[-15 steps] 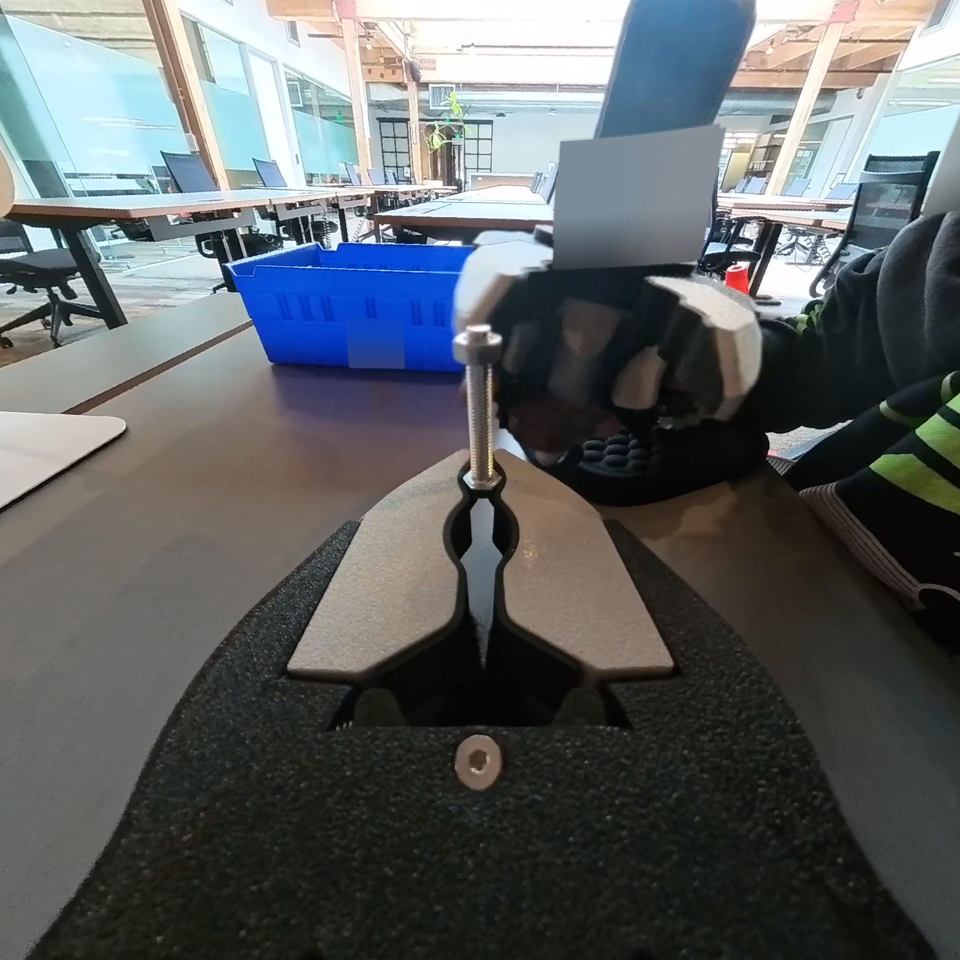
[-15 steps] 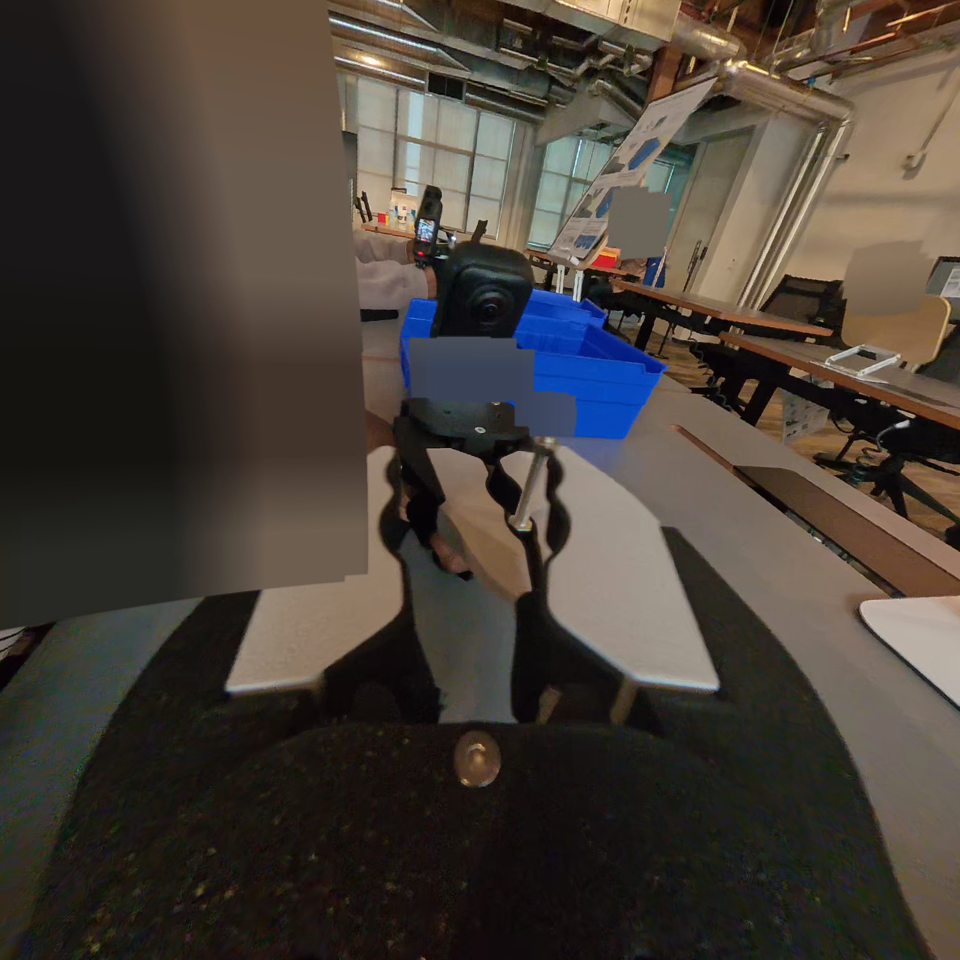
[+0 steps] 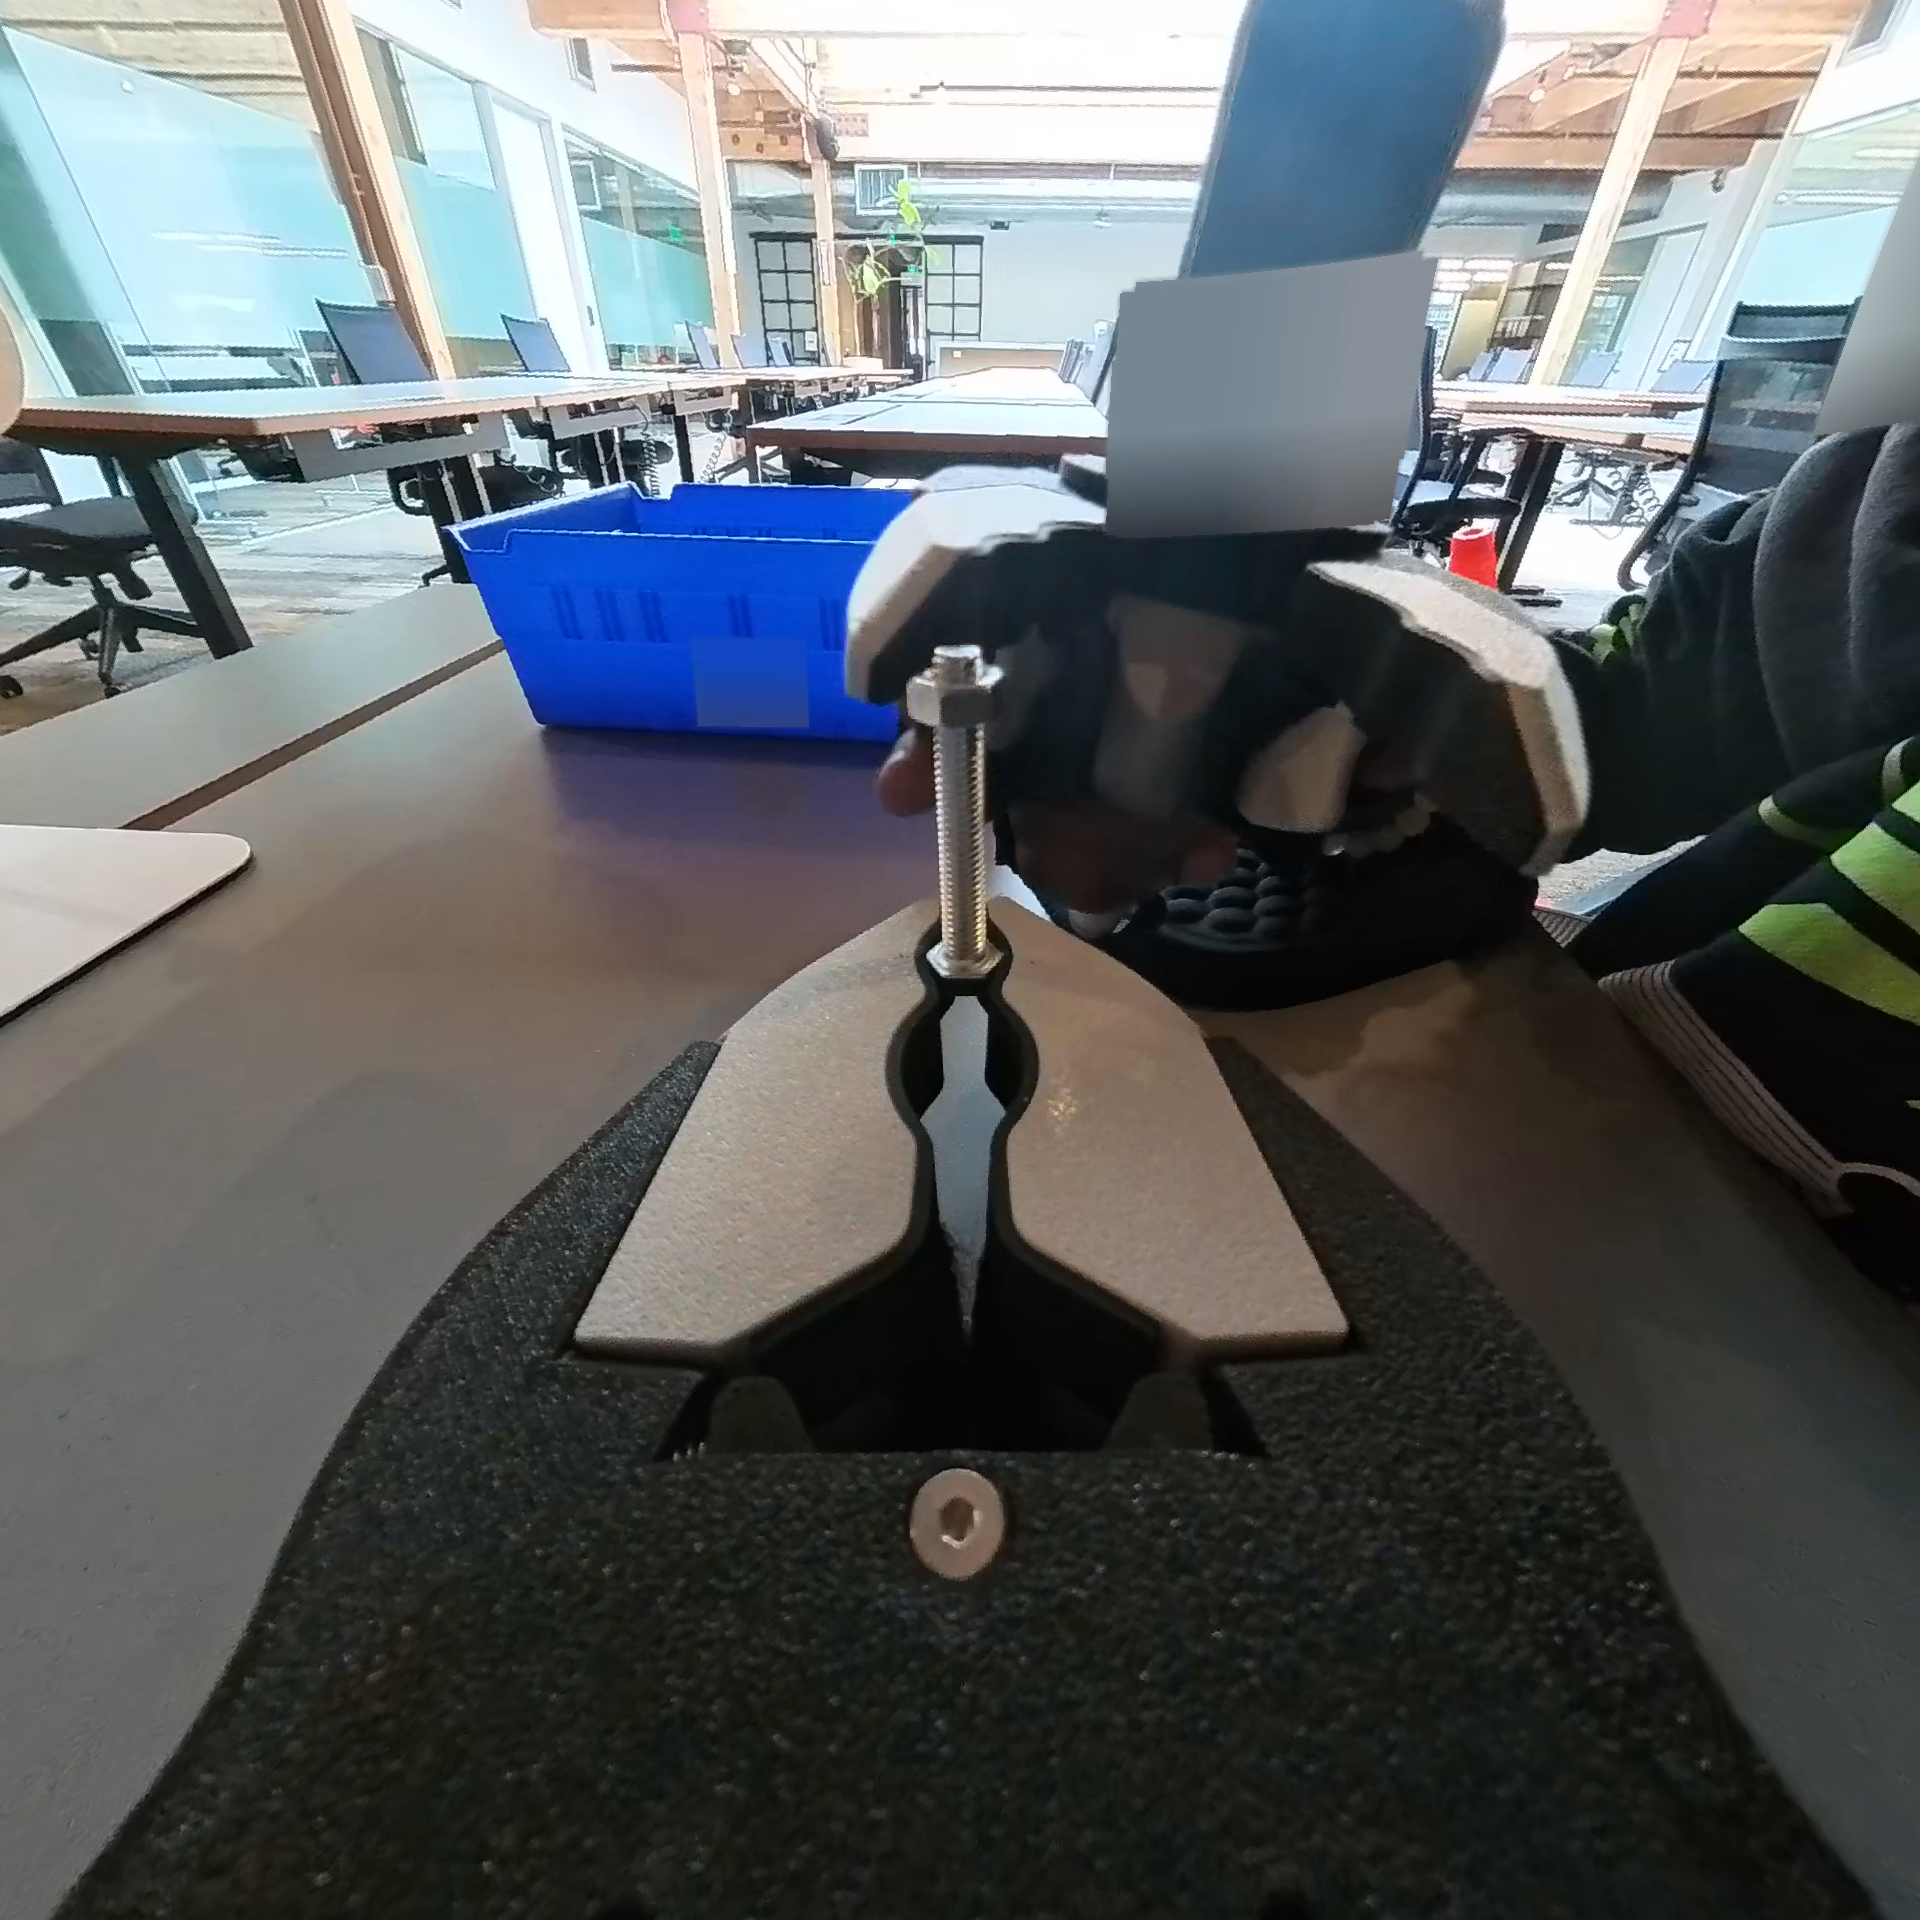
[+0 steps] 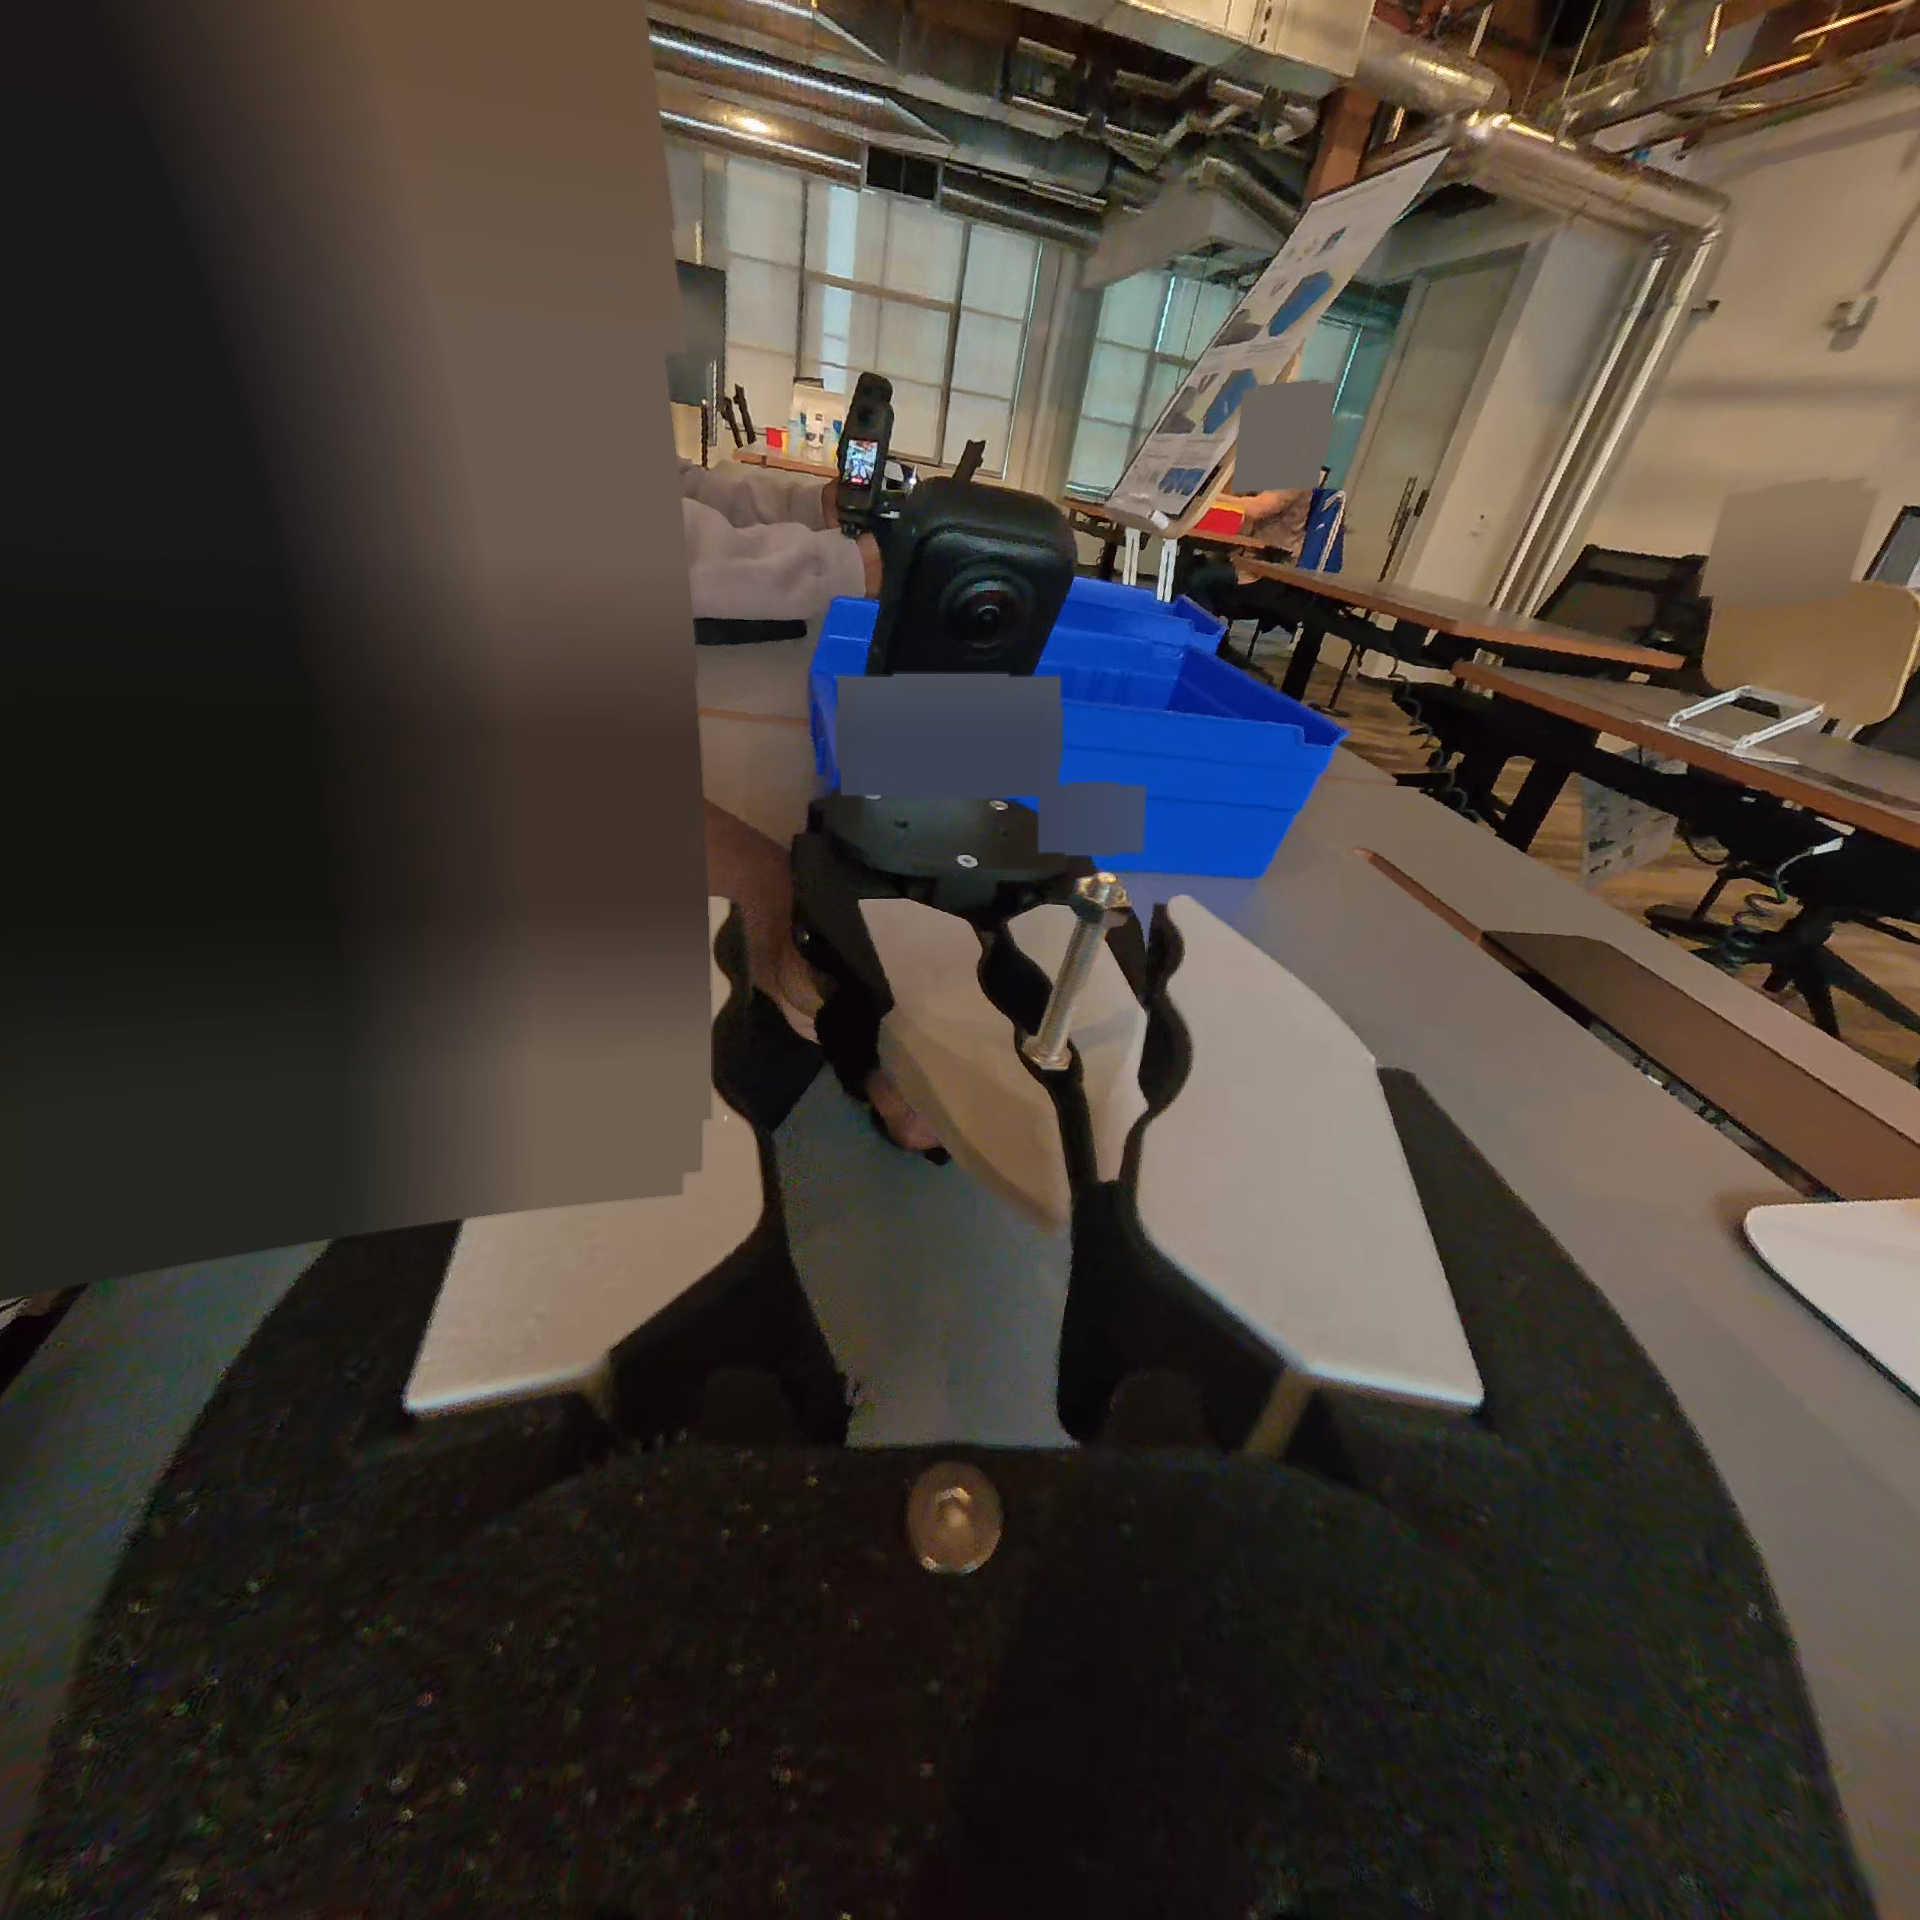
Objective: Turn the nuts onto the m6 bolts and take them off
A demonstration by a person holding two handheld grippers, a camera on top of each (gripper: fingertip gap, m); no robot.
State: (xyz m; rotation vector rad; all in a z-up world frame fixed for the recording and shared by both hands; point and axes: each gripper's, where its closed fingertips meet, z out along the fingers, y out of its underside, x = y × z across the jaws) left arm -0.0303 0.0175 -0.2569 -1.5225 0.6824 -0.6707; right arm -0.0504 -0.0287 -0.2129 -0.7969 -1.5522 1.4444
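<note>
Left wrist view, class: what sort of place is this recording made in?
Most likely an open-plan office or shared workspace: rows of long desks with office chairs, glass-walled rooms to one side, and exposed timber beams overhead.

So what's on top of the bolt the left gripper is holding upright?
A silver hex nut sits near the top of the bolt, whose tip pokes just above it. The left gripper clamps the bolt's head; the underside is hidden.

Bright open office: wooden desks (image 3: 260,421), timber beams (image 3: 707,208), tall windows (image 4: 883,343).
</note>
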